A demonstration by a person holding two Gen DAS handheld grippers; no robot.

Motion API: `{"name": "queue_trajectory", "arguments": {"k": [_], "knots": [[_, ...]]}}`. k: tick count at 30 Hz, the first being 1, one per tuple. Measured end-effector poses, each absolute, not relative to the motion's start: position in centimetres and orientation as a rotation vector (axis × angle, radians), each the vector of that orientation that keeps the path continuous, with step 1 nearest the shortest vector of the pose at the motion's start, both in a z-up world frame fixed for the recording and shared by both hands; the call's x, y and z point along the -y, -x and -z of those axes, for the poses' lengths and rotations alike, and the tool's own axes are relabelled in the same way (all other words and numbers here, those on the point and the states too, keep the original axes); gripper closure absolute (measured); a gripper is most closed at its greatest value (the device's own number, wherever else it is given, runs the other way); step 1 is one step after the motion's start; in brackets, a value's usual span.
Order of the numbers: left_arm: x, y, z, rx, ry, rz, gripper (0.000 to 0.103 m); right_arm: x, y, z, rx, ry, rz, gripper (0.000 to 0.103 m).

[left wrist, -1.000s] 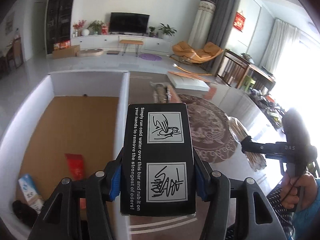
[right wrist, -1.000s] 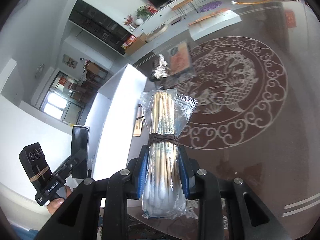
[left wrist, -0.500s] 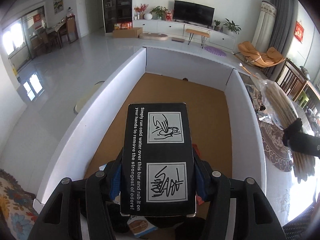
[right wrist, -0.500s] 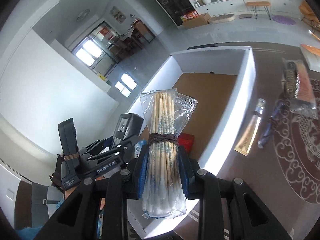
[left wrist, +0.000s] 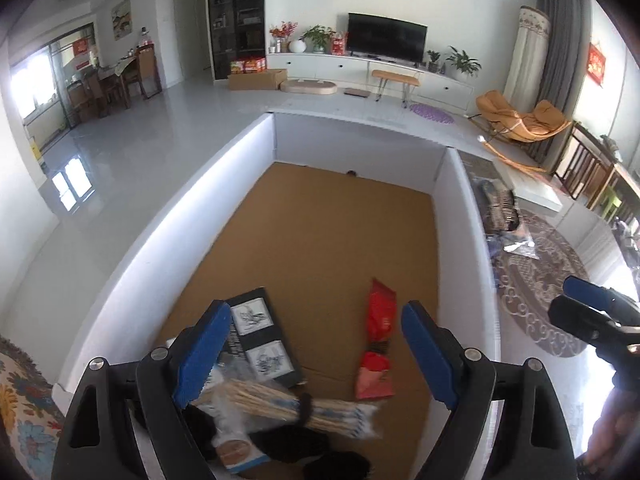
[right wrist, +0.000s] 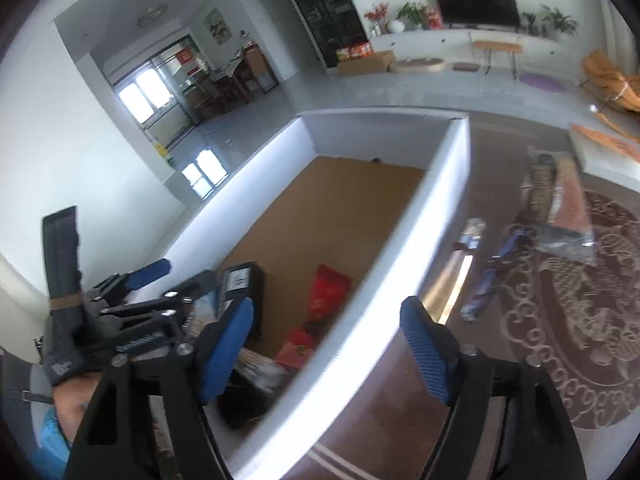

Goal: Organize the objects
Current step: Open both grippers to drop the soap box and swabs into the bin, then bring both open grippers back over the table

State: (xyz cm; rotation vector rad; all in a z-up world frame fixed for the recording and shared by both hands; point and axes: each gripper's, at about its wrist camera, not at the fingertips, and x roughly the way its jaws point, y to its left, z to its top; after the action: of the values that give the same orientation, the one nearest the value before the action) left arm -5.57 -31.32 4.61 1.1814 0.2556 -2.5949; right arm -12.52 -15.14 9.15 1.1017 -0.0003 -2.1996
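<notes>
My left gripper [left wrist: 316, 344] hangs over the near end of the white box [left wrist: 152, 248], its jaws opening with nothing between them. Below it, on the box's cardboard floor, lie the black printed box [left wrist: 260, 340] and the bag of cotton swabs [left wrist: 296, 404], both free. My right gripper [right wrist: 328, 348] hovers over the box's right wall [right wrist: 400, 264], jaws also opening and empty. In the right wrist view the black box [right wrist: 242, 280] and swab bag [right wrist: 256, 364] show beside the left gripper [right wrist: 176, 284].
A red packet [left wrist: 378, 344] and other small packs lie in the box's near end; its far half is bare cardboard. On the dark patterned table to the right sit a tube [right wrist: 468, 248], a blue pen-like item [right wrist: 492, 276] and a clear bagged packet [right wrist: 560, 204].
Both grippers have opened. The left let go of the black box and the right let go of the swab bag; both things now lie in the white box.
</notes>
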Motion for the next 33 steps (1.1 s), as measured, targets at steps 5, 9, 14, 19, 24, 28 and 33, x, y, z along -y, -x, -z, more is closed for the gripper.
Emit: {"name": "queue_trajectory", "arguments": {"k": [5, 9, 14, 19, 24, 28, 33], "knots": [[22.5, 5.5, -6.8, -0.189, -1.211, 2.852, 0.015, 5.1, 14.1, -3.3, -0.177, -1.175, 2.518, 0.012], [14.4, 5.3, -5.9, -0.146, -1.337, 3.029, 0.003, -2.5, 14.8, 0.5, -0.248, -1.289, 2.68, 0.012], [6.9, 6.5, -0.1, -0.039, -1.518, 3.042, 0.002, -7.8, 14.2, 1.1, -0.193, -1.36, 2.78, 0.012], [4.6, 7.8, 4.6, 0.087, -1.585, 2.925, 0.002, -9.0, 13.9, 1.8, -0.193, -1.388, 2.805, 0.012], [5.6, 7.6, 4.9, 0.115, -1.56, 2.894, 0.002, -9.8, 13.9, 2.8, -0.135, -1.388, 2.81, 0.012], [6.5, 8.2, 4.9, 0.119, -1.549, 2.863, 0.002, -9.8, 13.8, 3.0, -0.128, -1.404, 2.801, 0.012], [7.7, 10.3, 2.8, 0.123, -1.43, 2.857, 0.002, -10.3, 14.1, 3.5, -0.08, -1.434, 2.785, 0.004]]}}
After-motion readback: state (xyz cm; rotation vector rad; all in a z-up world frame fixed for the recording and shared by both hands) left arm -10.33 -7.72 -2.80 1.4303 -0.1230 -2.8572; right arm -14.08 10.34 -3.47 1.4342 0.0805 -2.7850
